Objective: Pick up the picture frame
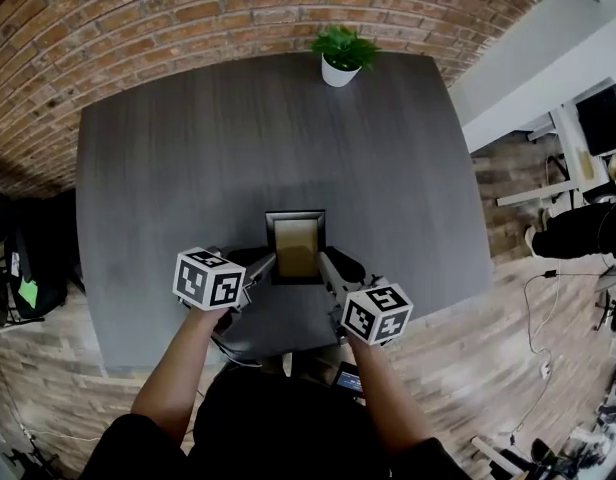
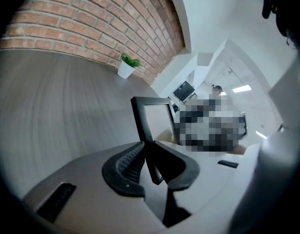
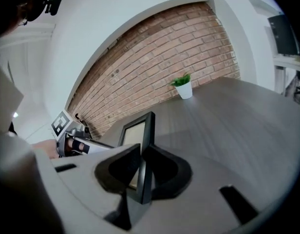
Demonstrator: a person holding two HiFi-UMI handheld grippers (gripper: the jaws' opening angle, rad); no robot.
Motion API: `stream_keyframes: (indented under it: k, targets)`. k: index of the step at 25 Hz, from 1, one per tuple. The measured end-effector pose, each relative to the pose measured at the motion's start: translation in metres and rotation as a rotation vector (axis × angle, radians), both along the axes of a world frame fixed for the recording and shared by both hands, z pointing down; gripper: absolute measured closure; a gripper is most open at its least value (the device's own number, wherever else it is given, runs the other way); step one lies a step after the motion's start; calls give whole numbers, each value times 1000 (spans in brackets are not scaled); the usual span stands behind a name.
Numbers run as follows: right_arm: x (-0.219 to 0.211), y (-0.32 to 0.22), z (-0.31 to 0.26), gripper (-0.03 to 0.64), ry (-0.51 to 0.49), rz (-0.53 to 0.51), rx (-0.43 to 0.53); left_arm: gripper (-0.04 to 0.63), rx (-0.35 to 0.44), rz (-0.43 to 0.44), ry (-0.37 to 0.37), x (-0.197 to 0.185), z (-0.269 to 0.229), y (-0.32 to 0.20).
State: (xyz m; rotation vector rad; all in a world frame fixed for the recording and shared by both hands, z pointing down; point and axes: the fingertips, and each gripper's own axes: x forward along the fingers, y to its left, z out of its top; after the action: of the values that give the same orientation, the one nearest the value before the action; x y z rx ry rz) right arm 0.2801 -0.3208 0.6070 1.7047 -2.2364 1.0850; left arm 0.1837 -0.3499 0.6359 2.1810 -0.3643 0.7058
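Observation:
A black picture frame (image 1: 296, 245) with a tan inside hangs above the near part of the grey table (image 1: 168, 168), held from both sides. My left gripper (image 1: 266, 264) is shut on the frame's left edge (image 2: 145, 130), the bar pinched between its dark pads. My right gripper (image 1: 326, 262) is shut on the frame's right edge (image 3: 144, 150). In the right gripper view the left gripper (image 3: 74, 143) shows beyond the frame. Both marker cubes sit just above the person's hands.
A small green plant in a white pot (image 1: 341, 56) stands at the table's far edge, against the brick wall (image 1: 238, 8). Bags (image 1: 28, 268) lie on the floor at the left. Desks and cables are at the right (image 1: 578, 168).

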Motion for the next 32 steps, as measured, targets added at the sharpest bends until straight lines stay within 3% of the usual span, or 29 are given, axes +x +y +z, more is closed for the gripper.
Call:
stream_keyframes:
  k: [12,22,32]
  targets:
    - [-10,24,-102,554,52,-98,204,546,225,-110,65,-11,-111,20]
    - [-6,78,-168,554,53,-176,355,546,387,-208,94,-10,-188,76]
    - [-7,136,-237,554,53,-228,549,548,613,-291,126,-13,-270,139]
